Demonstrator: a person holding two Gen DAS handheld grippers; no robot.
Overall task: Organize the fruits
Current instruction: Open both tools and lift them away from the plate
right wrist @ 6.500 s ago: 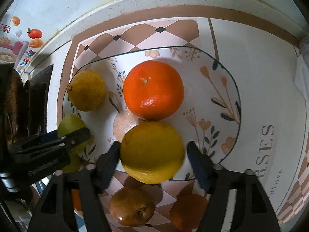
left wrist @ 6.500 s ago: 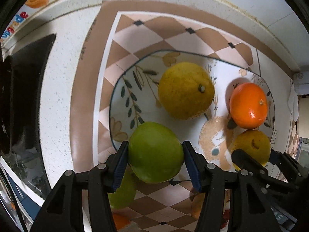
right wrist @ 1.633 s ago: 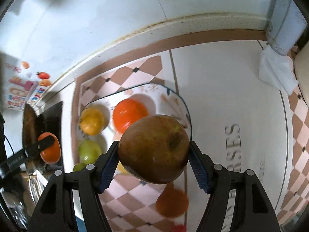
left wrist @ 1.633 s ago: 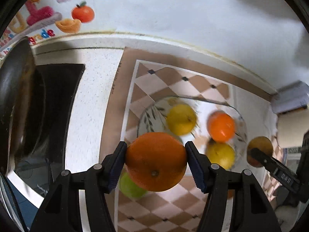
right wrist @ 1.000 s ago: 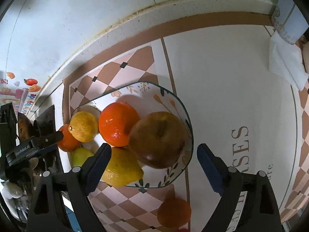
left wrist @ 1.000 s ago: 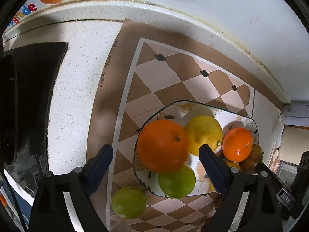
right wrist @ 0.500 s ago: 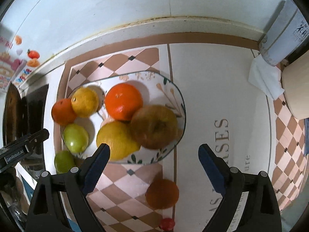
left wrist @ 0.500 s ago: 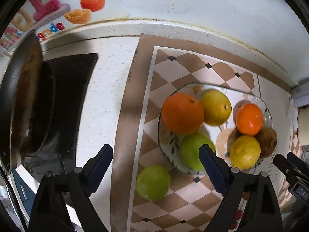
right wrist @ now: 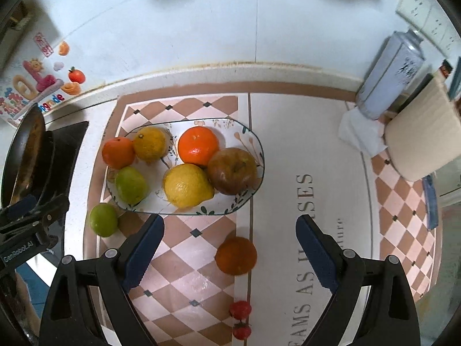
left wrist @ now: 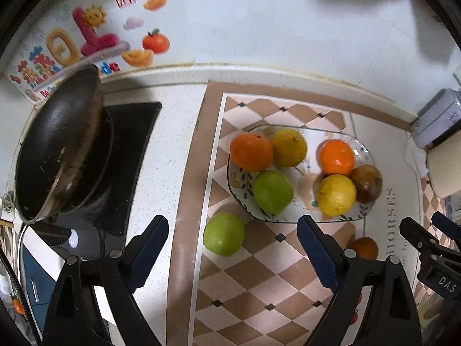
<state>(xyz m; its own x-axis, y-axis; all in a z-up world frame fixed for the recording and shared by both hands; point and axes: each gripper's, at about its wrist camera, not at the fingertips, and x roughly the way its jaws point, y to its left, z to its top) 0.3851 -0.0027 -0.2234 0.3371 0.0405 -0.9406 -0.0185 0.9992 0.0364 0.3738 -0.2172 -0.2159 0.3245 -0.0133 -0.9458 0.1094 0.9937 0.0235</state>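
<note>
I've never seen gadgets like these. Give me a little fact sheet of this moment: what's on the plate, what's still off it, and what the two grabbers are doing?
On plate: two oranges, yellow citrus, lemon, green fruit, brown apple
Off plate, on mat: green fruit, orange, two small red fruits
Left gripper: open, holding nothing
Right gripper: open, holding nothing
Nearby: pan on stove
</note>
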